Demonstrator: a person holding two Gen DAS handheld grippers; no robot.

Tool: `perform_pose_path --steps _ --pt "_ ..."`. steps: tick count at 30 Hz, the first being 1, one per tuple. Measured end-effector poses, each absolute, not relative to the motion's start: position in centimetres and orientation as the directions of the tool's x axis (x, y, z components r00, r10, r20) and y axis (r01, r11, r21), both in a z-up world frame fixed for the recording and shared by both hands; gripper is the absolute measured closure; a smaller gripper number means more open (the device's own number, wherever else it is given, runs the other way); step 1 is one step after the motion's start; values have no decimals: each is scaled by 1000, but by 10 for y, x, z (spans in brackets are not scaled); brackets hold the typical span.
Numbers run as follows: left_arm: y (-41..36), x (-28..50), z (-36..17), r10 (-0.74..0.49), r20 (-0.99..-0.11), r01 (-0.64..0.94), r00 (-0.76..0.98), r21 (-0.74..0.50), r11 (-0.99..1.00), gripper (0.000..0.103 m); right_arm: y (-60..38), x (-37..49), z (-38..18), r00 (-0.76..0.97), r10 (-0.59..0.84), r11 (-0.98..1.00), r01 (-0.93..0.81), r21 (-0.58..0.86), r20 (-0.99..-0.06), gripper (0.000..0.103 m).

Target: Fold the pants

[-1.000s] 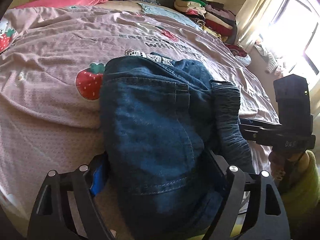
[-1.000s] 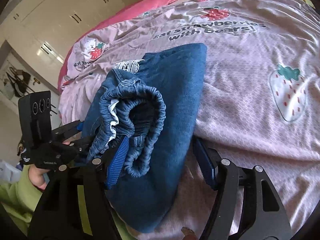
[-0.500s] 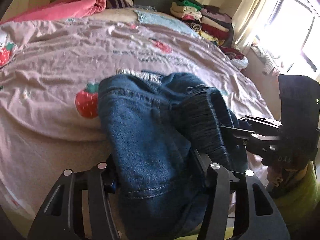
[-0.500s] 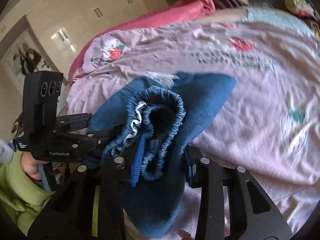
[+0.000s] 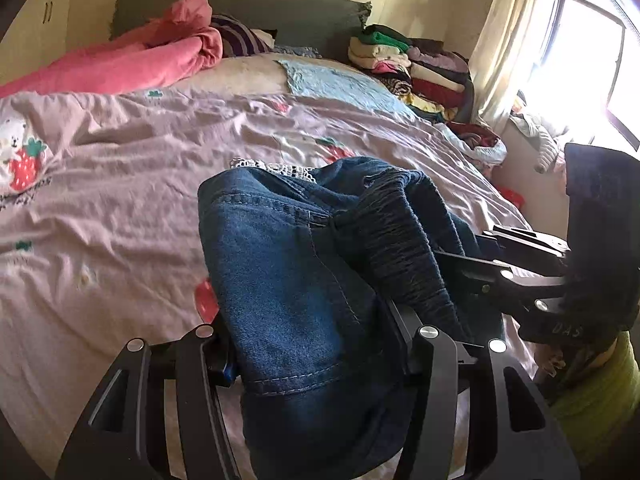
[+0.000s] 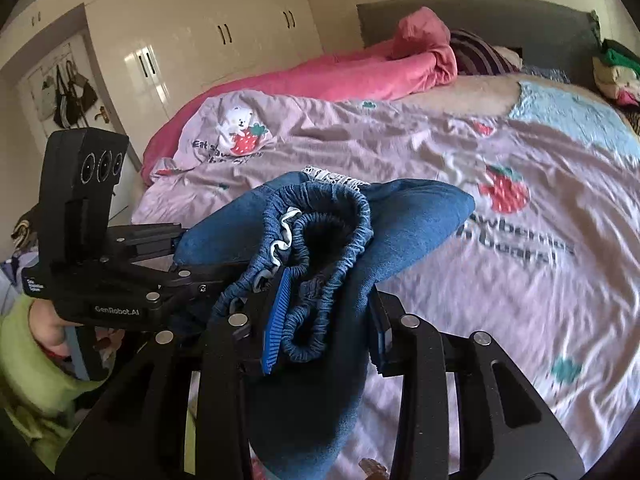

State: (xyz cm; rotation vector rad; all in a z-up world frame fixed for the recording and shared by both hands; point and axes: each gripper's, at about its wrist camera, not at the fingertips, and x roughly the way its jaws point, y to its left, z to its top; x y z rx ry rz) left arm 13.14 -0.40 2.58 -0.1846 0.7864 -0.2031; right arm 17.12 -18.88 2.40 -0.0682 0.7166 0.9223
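A: Which step is this?

B: My read is the pants are already bundled and both claws have them gripped at the near edge of the bed, either for one more fold or to carry them off.

A: Where's the denim exactly?

B: Near end up off the bed in the claws; the far end, with its white lace trim, I can't tell whether it touches the bed. The left claw is clamped across the thick folded denim, a pad pressed to each side. The right claw is clamped on the gathered elastic waistband and the cloth below it.

A: And the poses?

B: Both point forward and down over the bed, side by side and close. From the right wrist view, the left claw's handle sits in a hand with a green sleeve, low by the bed's edge.

A: What does the next move want?

B: Probably both hands travelling together at one height, so the layers don't slide apart. The waistband grip looks bunchy; a loop could slip free if that side twists. Setting the bundle down flat before letting go would keep the fold.
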Motion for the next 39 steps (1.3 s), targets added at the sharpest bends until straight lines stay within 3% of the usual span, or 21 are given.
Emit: perform_pose_path --steps 19,26,28,33,39 --pt "8 171 13 -187 -680 72 709 -194 978 51 -165 208 7 411 681 639 -738 218 -606 75" --pt "10 181 -13 -181 -725 42 665 -206 978 47 -165 216 -19 396 646 671 -702 238 -653 75" --pt "13 181 -18 -181 -732 30 657 -214 976 39 -167 216 -26 400 636 686 -684 246 -660 72" --pt "17 181 -32 -165 -756 0 633 -213 977 30 -176 221 -39 408 596 733 -629 261 -692 53" --pt "20 181 -46 -187 -769 -9 611 -243 970 28 -180 228 -56 385 551 768 -580 270 -740 48"
